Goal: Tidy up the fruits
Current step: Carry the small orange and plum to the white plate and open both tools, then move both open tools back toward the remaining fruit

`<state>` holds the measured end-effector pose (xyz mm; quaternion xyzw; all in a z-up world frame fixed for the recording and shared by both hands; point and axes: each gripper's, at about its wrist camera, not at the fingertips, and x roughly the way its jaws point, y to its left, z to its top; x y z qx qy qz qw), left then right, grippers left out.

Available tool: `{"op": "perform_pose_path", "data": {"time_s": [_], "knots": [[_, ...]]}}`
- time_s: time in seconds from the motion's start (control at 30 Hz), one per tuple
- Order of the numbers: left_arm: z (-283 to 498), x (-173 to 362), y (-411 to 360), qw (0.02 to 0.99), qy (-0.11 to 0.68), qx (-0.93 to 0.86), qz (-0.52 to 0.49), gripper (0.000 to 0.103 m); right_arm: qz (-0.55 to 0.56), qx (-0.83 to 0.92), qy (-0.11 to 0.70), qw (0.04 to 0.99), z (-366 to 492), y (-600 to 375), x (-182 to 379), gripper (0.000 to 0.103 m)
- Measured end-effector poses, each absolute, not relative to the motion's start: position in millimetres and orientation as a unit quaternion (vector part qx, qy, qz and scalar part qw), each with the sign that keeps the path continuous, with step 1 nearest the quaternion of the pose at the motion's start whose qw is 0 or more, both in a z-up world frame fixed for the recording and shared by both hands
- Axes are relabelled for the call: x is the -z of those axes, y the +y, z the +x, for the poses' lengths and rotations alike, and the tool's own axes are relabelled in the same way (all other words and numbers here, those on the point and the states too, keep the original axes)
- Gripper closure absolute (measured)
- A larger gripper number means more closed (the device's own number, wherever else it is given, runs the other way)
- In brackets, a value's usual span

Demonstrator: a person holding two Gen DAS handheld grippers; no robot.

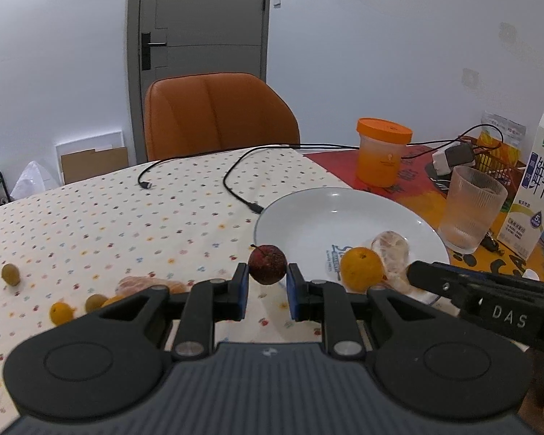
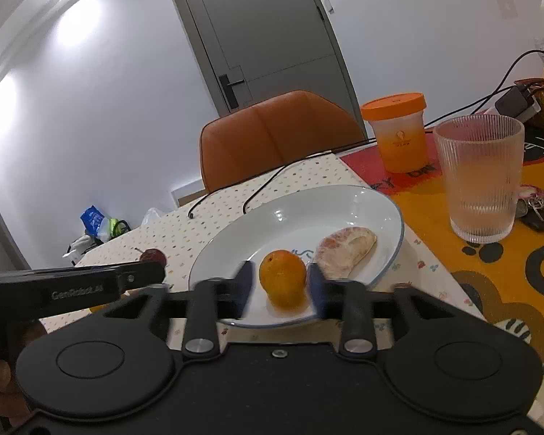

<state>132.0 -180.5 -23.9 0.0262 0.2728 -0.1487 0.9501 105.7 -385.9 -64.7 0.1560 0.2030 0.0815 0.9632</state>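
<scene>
Fruits number seven that I can count across the two views: one dark red fruit (image 1: 267, 264), one whole orange (image 1: 361, 269) and one peeled citrus piece (image 1: 391, 250) on the white plate (image 1: 308, 217), plus two small green fruits (image 1: 10, 274) and a small orange fruit (image 1: 61, 313) loose on the dotted tabletop (image 1: 108, 217), beside some peeled citrus pieces (image 1: 145, 284) that the gripper body partly hides. One ribbed glass (image 1: 471, 208), one orange-lidded cup (image 1: 382, 156), one milk carton (image 1: 536, 188) and one orange chair (image 1: 217, 116) complete the count.

The left gripper (image 1: 267, 284) has its blue-padded fingers (image 1: 241, 295) clamped on the dark red fruit, which sits right at the fingertips, lifted over the tabletop just short of the plate's near-left rim. This fruit is small, round, deep maroon with a dull speckled skin and a thin stem sticking out to the upper left.

The right gripper (image 2: 281, 284) has its fingers apart on either side of the whole orange, close to it; they are blurred, and I cannot tell whether they touch it. That orange rests on the plate near its front edge, bright, smooth and round with a small dark navel mark. Just to its right lies the peeled piece, pale pinkish with white pith, shaped like a half moon.
</scene>
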Motion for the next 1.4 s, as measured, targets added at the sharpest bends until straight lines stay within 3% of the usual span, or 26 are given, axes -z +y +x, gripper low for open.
{"op": "perform_pose_path", "data": {"time_s": [0.03,0.33,0.43,0.63,0.9,1.0,1.4], "knots": [[133.9,23.5,-183.0,0.950,0.272,0.151,0.027,0.083,0.156,-0.080,0.199,0.964,104.9,-387.5,65.1,0.052],[145.9,17.6,-203.5,0.950,0.267,0.159,0.031,0.082,0.171,-0.067,0.201,0.962,99.8,-406.3,66.2,0.051],[146.9,14.5,-208.1,0.950,0.266,0.160,0.033,0.077,0.172,-0.068,0.203,0.962,99.5,-406.8,66.6,0.050],[145.2,18.5,-201.3,0.950,0.277,0.142,0.035,0.063,0.174,-0.070,0.205,0.961,99.0,-403.7,67.1,0.046],[140.2,14.7,-167.8,0.955,0.278,0.098,0.029,0.034,0.167,-0.079,0.210,0.960,99.5,-384.5,62.9,0.040],[137.6,11.5,-152.0,0.957,0.276,0.084,0.023,0.024,0.160,-0.078,0.214,0.960,98.9,-377.5,61.2,0.033],[127.4,12.2,-100.7,0.958,0.283,0.038,-0.001,0.016,0.140,-0.085,0.213,0.963,95.0,-348.6,52.9,0.011]]}}
